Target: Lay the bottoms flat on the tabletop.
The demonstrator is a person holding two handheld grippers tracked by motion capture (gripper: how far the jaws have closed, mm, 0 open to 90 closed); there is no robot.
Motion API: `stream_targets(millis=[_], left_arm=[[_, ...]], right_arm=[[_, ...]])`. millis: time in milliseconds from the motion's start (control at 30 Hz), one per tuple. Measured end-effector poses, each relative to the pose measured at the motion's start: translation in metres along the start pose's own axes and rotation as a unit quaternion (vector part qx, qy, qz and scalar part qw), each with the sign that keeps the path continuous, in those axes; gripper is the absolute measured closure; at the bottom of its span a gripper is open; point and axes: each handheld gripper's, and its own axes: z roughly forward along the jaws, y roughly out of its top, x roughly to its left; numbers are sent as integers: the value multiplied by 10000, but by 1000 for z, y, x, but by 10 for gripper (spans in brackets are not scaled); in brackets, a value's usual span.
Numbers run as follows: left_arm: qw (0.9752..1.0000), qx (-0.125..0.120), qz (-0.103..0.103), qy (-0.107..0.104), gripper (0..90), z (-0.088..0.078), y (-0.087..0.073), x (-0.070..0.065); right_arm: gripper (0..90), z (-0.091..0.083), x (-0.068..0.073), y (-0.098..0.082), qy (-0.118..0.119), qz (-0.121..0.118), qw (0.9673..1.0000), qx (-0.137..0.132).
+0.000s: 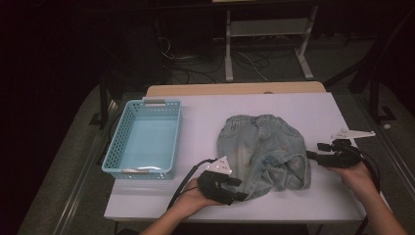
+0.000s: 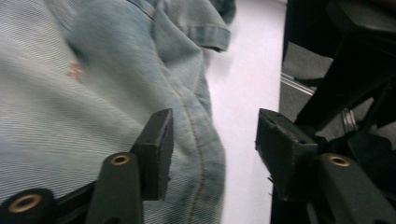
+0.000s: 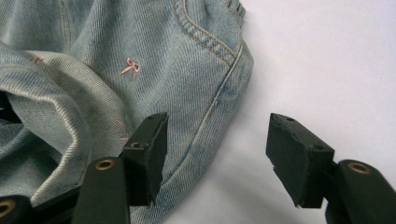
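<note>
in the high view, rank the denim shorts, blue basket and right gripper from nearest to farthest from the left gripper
1. Denim shorts: directly beside the left gripper, whose open jaws sit at the hem.
2. Blue basket: to the left on the table.
3. Right gripper: across the shorts, at the table's right side.

Black tongs [image 1: 241, 188] with blocky pads, brass-ringed screws, trailing black cables; grey three-cornered plates on top; bare forearms.

Left tool [image 1: 234, 188] jaws apart, right tool [image 1: 313, 150] jaws apart, both low
</note>
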Motion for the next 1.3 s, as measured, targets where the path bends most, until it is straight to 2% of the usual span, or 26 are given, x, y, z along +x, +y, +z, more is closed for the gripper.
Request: stream_targets(millis=[267,467,633,833,967,1100,1167,1233,1267,1300], left_arm=[[9992,-184,-152,312,356,-11,0,12],[9972,-201,-370,624,288,-13,0,24],[9946,-234,-505,871,211,-12,2,35],[9904,-372,-663,1159,123,-9,8,46],[9878,-334,-730,1334,17,-5,13,55],[9859,-326,-770,1453,0,-3,17,62],[9839,-359,-794,1560,0,-2,18,66],[9837,-373,-810,1562,0,-2,19,69],[9817,-382,-839,1665,0,-2,21,75],[9815,-375,-847,1676,0,-1,22,78]], right_arm=[[382,0,0,0,15,-18,10000,-4],[382,1,0,0,9,-25,10000,11],[382,0,0,0,-1,-11,10000,7],[382,1,1,0,-7,-46,10000,7],[382,1,1,1,-16,-36,10000,11],[382,2,1,0,-25,-38,10000,26],[382,2,1,0,-23,-44,10000,22],[382,2,1,0,-25,-44,10000,19],[382,2,1,0,-27,-43,10000,21],[382,2,1,0,-27,-42,10000,22]])
